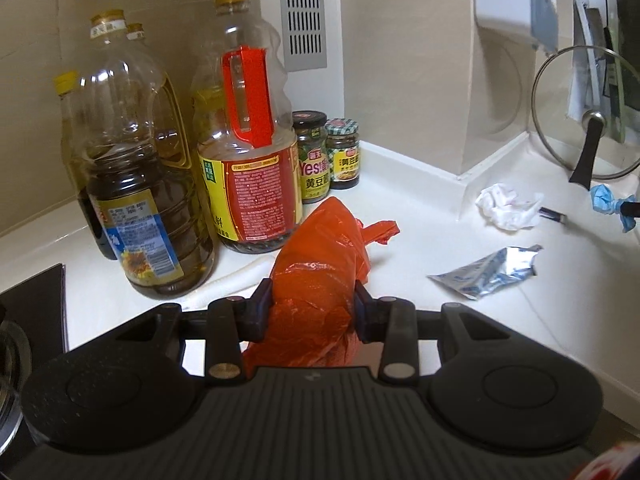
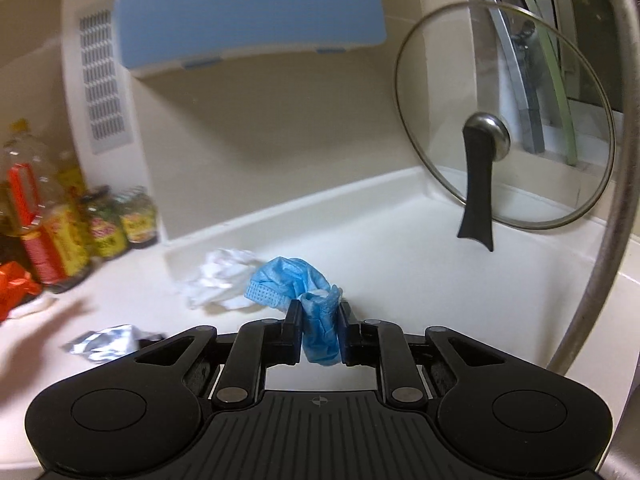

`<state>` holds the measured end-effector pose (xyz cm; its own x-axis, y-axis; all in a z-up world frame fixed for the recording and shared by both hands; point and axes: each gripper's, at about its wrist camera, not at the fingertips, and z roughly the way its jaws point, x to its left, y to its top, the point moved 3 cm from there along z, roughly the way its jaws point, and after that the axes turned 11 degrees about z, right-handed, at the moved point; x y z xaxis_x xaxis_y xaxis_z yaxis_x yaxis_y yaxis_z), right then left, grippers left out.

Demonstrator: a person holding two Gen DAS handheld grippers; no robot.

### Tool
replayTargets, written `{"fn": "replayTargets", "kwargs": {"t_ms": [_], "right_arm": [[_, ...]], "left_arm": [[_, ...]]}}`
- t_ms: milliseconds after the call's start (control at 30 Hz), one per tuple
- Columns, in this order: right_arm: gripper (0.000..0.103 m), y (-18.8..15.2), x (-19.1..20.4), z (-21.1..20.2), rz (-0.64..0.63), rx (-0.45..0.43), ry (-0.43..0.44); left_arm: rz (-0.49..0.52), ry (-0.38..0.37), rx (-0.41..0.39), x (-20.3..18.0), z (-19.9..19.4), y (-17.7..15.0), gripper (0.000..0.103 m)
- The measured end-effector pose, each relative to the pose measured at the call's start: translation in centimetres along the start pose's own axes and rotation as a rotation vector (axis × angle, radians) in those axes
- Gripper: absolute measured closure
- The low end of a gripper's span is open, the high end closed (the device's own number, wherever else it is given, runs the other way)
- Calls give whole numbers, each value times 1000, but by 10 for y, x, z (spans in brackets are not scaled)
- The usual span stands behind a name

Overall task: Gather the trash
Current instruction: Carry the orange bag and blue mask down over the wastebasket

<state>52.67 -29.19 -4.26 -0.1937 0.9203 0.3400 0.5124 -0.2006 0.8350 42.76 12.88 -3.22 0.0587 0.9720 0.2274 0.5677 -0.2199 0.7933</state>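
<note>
Fingers (image 2: 297, 320) around blue mask (image 2: 316, 320)

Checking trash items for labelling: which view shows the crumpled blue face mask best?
The right wrist view: the blue face mask sits centred, pinched in the right gripper. The left wrist view shows it only small at the right edge.

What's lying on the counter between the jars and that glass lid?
A crumpled white tissue lies between the jars and the glass lid on the counter, clearest in the left wrist view.
</note>
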Motion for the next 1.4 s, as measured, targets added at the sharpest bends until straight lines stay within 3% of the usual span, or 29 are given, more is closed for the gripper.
{"fn": "replayTargets", "kwargs": {"t_ms": [533,967,1233,1400], "right_arm": [[85,-34,40,-113,-13,19,227],[85,-99,80,-193,-26,115,384],[85,-159,94,-209,9,243,386],[85,-190,98,-211,49,289,319]], "left_arm": [[-35,4,-49,-49,-106,-29,67],[-95,-32,-45,-90,-183,-76,67],[-157,-59,25,-113,-201,-124,67],[-196,-95,75,-121,-200,-148,67]]}}
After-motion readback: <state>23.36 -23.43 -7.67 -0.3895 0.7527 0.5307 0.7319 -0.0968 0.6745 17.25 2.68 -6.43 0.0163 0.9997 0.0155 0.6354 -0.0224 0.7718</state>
